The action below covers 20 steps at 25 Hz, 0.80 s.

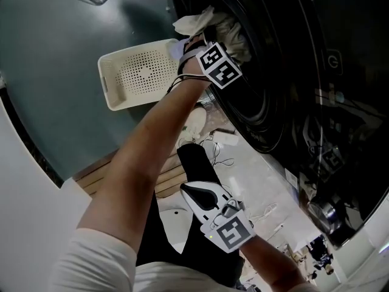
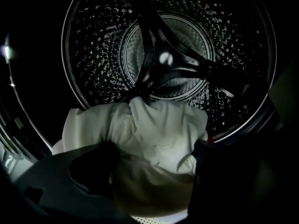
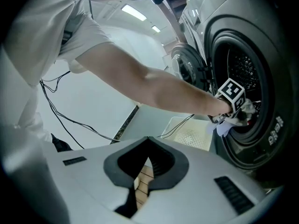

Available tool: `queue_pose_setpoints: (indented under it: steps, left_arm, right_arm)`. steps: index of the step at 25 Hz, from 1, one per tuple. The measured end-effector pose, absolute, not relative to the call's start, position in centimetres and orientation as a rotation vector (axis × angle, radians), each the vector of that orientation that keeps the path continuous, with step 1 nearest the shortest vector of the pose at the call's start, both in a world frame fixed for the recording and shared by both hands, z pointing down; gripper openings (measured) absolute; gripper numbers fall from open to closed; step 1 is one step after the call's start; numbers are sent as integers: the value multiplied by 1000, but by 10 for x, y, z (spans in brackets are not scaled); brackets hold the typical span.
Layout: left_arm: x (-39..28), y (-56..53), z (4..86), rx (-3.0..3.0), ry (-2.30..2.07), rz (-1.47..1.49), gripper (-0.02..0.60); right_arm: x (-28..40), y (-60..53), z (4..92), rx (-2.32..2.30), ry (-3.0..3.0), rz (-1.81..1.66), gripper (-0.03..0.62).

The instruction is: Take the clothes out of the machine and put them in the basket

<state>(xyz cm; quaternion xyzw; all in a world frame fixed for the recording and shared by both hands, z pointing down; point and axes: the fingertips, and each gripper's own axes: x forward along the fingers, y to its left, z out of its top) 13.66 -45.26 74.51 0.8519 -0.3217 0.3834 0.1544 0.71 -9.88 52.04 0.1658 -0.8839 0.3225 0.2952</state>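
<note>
Left gripper (image 2: pixel 150 172) inside drum (image 2: pixel 93 55), jaws spread wide, white clothes (image 2: pixel 154 125) heaped between them, unpinched, right gripper (image 3: pixel 135 190) clenched on nothing, outside the machine, basket (image 1: pixel 137 78) on floor beside it

Black cables (image 3: pixel 70 120) are trailing across a white wall (image 3: pixel 103 97), ceiling lights (image 3: pixel 134 12) are glowing overhead, and wooden slats (image 1: pixel 169 184) are lying on the floor (image 1: pixel 55 72) near what is possibly a white shoe (image 1: pixel 194 123)

Head, right views: shared basket (image 1: pixel 143 75)
</note>
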Motion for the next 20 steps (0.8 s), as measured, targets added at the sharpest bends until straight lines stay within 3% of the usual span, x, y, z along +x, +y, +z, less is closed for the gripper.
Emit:
queue_pose_setpoints:
  steps: [6,12,16,20]
  left_arm:
    - [137,-455,749,2434,-943,1081,470]
    - [138,-447,742,2421,-891,1060,320]
    - [143,-443,749,2381,-838,1039,183]
    - [140,-440,749,2338,-823,1000,120]
  right_arm:
    - [7,-107,525,451,-2344,867,5]
    - [2,-110,518,446,-2346,868,5]
    - [5,-112,523,441,-2344,865,4]
    - [6,-113,523,452,-2344,864,4]
